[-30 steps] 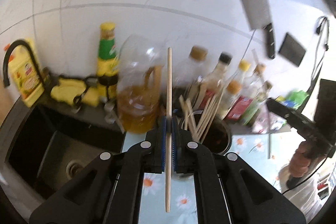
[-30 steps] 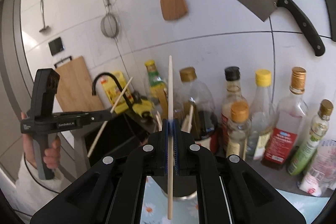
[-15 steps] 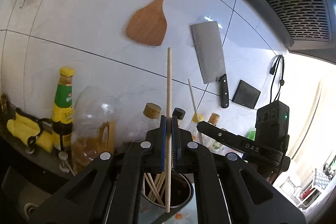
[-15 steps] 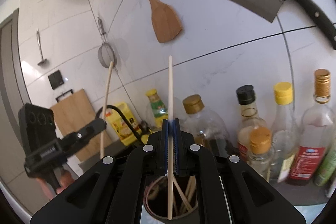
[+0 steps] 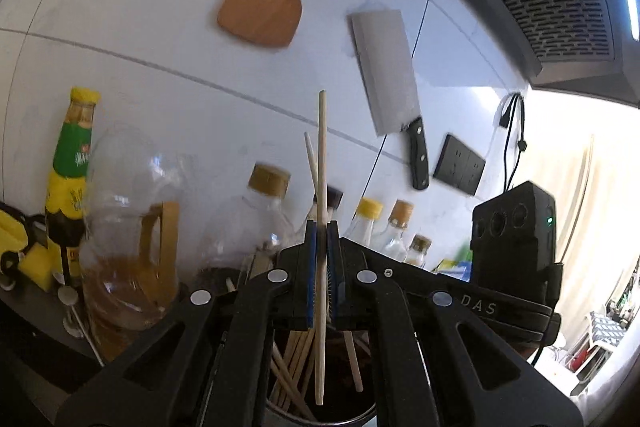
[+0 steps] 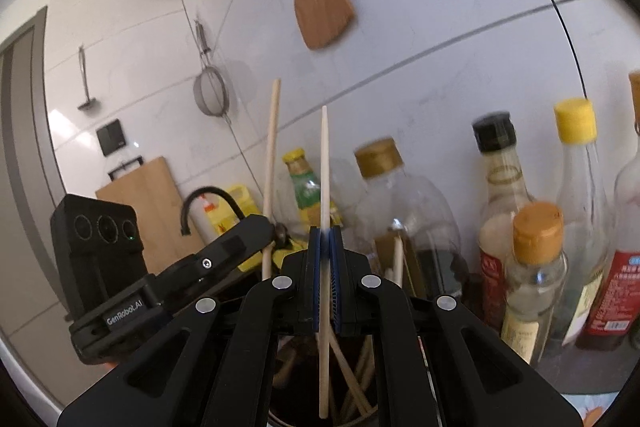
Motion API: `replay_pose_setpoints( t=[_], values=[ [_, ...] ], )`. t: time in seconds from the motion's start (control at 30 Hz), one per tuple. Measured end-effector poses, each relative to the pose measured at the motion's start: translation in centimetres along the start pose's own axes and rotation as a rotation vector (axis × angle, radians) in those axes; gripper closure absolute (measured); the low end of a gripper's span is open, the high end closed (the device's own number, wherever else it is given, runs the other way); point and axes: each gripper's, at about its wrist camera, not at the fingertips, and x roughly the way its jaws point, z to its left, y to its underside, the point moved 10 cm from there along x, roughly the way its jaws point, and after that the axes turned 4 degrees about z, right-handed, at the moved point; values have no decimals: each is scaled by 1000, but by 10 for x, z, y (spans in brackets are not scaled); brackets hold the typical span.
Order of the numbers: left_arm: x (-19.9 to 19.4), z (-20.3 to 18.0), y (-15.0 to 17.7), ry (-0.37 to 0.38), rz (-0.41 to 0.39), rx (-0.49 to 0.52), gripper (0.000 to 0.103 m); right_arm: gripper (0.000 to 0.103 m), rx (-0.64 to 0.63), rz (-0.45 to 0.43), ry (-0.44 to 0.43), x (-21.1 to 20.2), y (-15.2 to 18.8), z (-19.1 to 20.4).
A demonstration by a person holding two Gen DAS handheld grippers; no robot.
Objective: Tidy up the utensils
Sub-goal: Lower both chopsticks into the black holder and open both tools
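Two chopsticks in my tools: left gripper point(image 5: 320, 259) clamps one chopstick point(image 5: 321, 163) upright, right gripper point(image 6: 326, 267) clamps another chopstick point(image 6: 324, 163), both over the holder point(image 5: 360, 415) of chopsticks. White tiled wall point(image 5: 160, 7) behind carries wooden spatula point(image 5: 264, 7) and cleaver point(image 5: 386, 71); bottles point(image 6: 536, 267) crowd the counter.

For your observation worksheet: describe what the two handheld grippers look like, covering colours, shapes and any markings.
Both are matte black plastic. The left gripper and right gripper have angular linkage arms with silver round rivets and blue pads inside the fingers. Each carries a boxy black module with three round lenses and a green light. One body reads "DAS", the other "GenRobot.AI".
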Motion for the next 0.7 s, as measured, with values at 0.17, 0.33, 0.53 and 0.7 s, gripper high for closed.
replay_pose_setpoints(
  t=[0.17,0.33,0.53,0.7],
  values=[
    [7,-1,20,-22,47,15,98,98,-23,48,26,8,20,-3],
    [9,-1,32,-60,100,14,98,98,-87,131,81,12,36,1],
    [7,7,43,-159,200,-4,98,98,-182,291,197,16,50,6],
    [15,17,44,-210,344,-66,97,98,-209,480,224,28,61,7]
  ],
)
